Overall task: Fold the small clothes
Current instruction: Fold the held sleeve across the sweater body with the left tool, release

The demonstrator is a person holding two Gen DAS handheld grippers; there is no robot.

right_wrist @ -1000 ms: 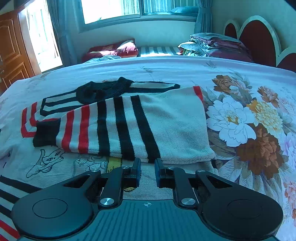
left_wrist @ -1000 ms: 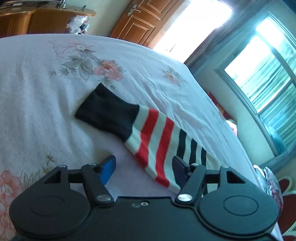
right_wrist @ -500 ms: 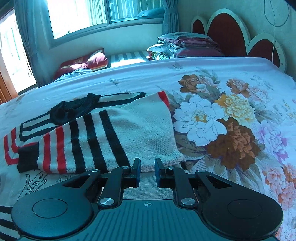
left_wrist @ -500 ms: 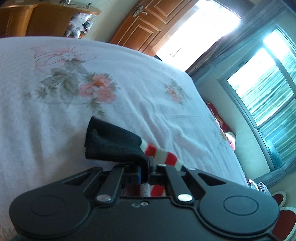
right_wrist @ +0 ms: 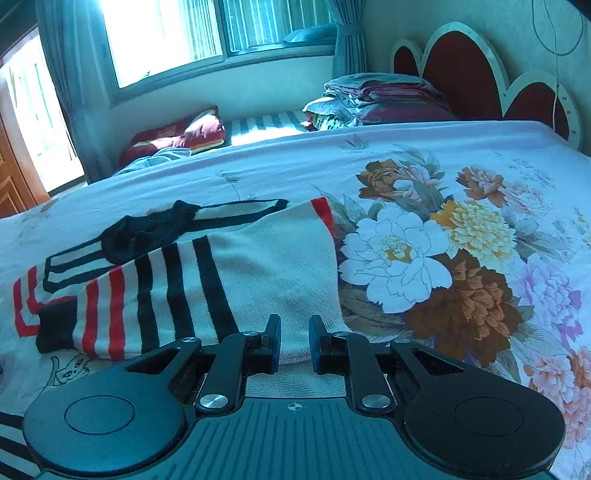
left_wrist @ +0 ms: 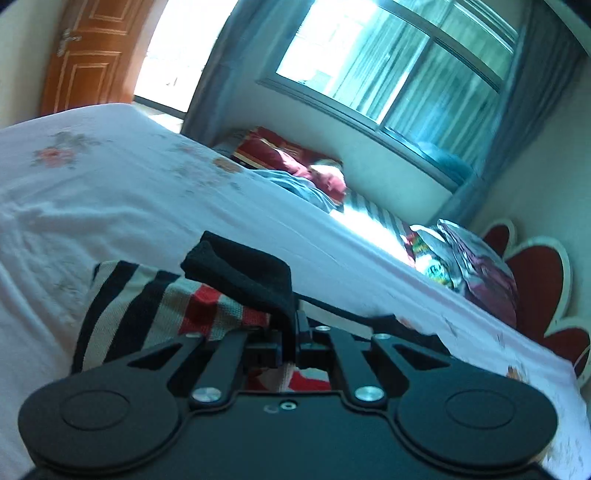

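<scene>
left gripper (left_wrist: 295,332) clamped on black cuff (left_wrist: 240,273) of striped sleeve (left_wrist: 147,306), cuff lifted above bed | right gripper (right_wrist: 294,341) narrowly parted, holding nothing, fingertips over cream sweater (right_wrist: 258,269) edge | floral bedsheet (right_wrist: 443,258) | window (right_wrist: 166,33), red headboard (right_wrist: 461,62)

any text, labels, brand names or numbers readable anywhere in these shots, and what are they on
No readable text in either view.
The sweater carries only stripes and a line-drawn cartoon figure, no lettering visible.
The left gripper and right gripper show no brand; the right gripper's body has only a small crosshair mark.
The bedsheet has flower prints only.
</scene>
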